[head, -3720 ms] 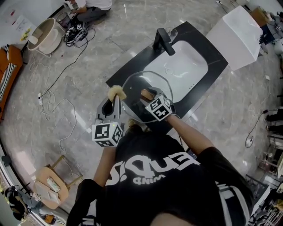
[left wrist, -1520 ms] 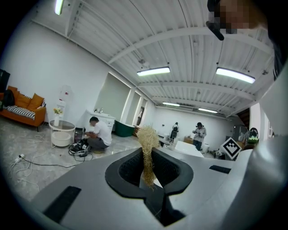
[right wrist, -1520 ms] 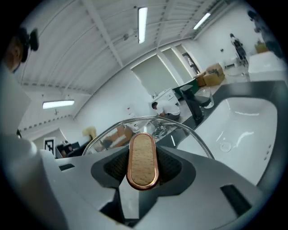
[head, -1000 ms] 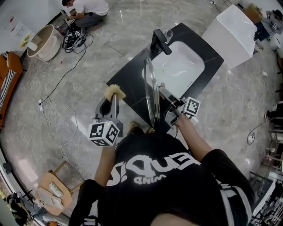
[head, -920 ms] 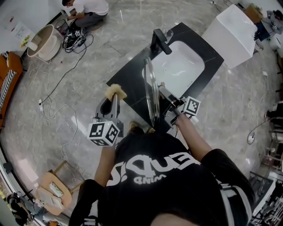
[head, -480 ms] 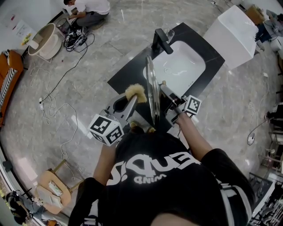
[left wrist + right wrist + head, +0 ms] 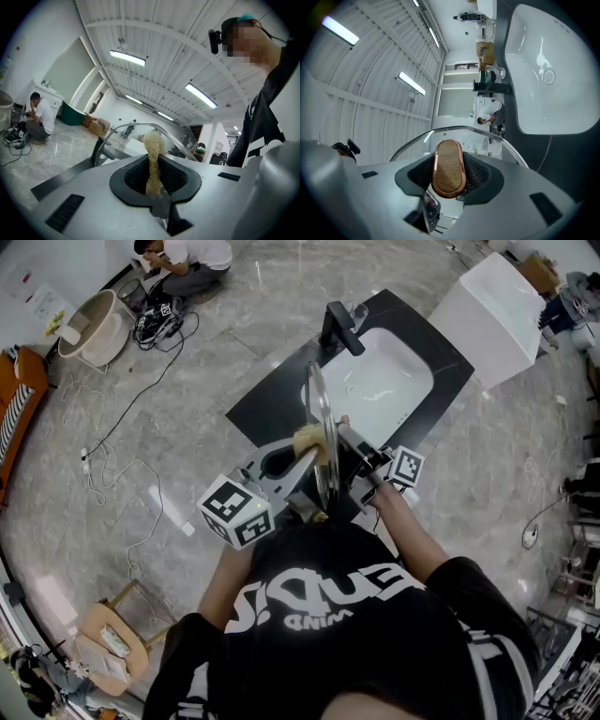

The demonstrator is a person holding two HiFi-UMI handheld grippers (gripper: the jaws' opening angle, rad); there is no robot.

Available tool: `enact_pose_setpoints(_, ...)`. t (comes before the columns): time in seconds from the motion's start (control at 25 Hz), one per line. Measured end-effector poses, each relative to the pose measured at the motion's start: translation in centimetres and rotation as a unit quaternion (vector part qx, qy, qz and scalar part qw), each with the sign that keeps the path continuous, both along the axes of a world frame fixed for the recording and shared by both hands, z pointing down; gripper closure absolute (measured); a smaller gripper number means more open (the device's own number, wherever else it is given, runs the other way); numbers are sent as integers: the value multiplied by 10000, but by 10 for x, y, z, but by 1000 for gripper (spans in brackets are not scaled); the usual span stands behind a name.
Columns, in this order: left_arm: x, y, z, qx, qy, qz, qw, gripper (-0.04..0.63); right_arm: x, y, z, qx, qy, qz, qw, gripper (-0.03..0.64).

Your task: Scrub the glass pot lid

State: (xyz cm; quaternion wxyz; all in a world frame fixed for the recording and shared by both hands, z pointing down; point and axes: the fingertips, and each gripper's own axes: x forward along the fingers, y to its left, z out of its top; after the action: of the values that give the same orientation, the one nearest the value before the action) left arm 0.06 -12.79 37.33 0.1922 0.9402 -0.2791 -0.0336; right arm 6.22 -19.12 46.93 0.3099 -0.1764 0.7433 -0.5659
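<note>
Left gripper (image 7: 153,177): its jaws are pinching tight on the lower end of the scrubber. A hard stroke could be tugging the tuft loose from this narrow pinch.
Scrubber (image 7: 152,144): a pale, straw-coloured tuft of coarse tangled fibre is standing up past the jaws. In the head view it is meeting the lid's left face. How hard it is pressing cannot be told.
Right gripper (image 7: 450,182): its jaws are standing partly apart, clamping the lid's handle from both sides.
Handle (image 7: 449,163): a long oval with a wood-grain face and a polished copper-coloured rim. The smooth rim could be letting it twist in the pads under a sideways push.
Glass pot lid (image 7: 322,442): it is hanging on edge, upright between the two grippers, over the counter's near side. It is clear, round and domed, with a thin metal rim. One-sided scrubbing may be swinging it, and a slip onto the hard top could be cracking it.
Counter (image 7: 267,404): a dark, flat, hard slab.
Sink (image 7: 389,381): a white, glossy, rounded basin is lying beyond the lid.
Faucet (image 7: 339,326): black and angular, it is standing at the far edge.
</note>
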Motion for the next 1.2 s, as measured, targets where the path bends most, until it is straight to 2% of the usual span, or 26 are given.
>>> enact_pose_setpoints(0.56,-13,-31,-9,-16,218,-459,9987,546,-11,14,-5,54,-24,-379,9993,443)
enact_pose_setpoints(1.2,-35,-83,6,-91,151,-1013,9947,546,-21,26,-26,348,-163,-704,9968,443)
